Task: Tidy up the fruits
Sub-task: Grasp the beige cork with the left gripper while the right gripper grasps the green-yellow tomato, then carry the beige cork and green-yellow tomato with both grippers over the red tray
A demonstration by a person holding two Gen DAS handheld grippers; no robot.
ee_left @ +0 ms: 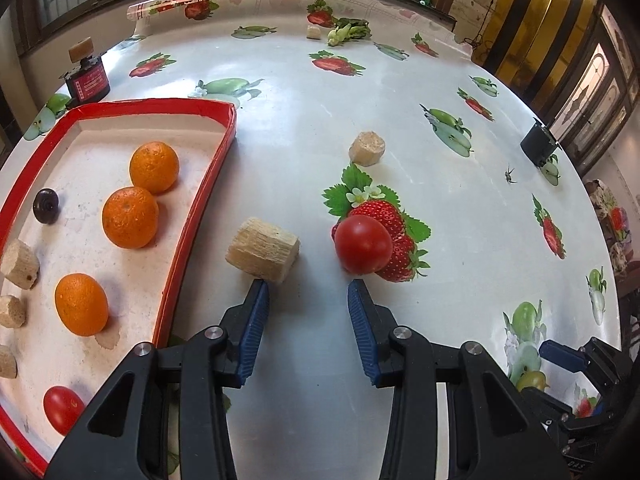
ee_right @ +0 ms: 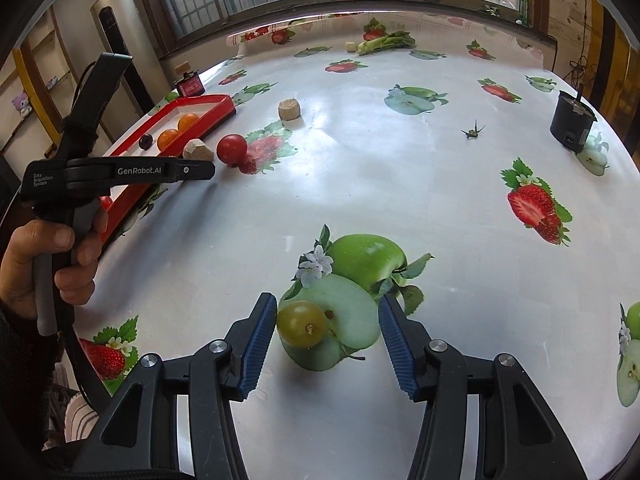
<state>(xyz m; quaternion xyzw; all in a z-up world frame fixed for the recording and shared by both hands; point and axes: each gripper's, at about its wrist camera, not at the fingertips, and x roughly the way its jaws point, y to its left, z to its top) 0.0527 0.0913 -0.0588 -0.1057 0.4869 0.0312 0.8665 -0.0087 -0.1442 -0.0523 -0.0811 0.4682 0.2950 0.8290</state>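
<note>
My left gripper [ee_left: 309, 292] is open and points down at the table with nothing between its fingers. Just past its left fingertip lies a beige cork-like chunk [ee_left: 263, 250]; just past the right one sits a red tomato [ee_left: 363, 245]. The red-rimmed tray [ee_left: 192, 104] at the left holds three oranges [ee_left: 130, 217], a dark grape [ee_left: 46, 205], a small tomato [ee_left: 62, 408] and beige chunks. My right gripper [ee_right: 327, 308] is open around a green grape [ee_right: 302, 323], which rests on the table close against the left pad, with a wide gap to the right pad.
A second beige chunk [ee_left: 367, 148] lies farther out. A dark red jar [ee_left: 88, 80] stands behind the tray. A black cylinder [ee_right: 572, 120] stands at the right edge, and a leafy vegetable [ee_right: 386, 42] lies at the far edge. A hand [ee_right: 36, 256] holds the left gripper.
</note>
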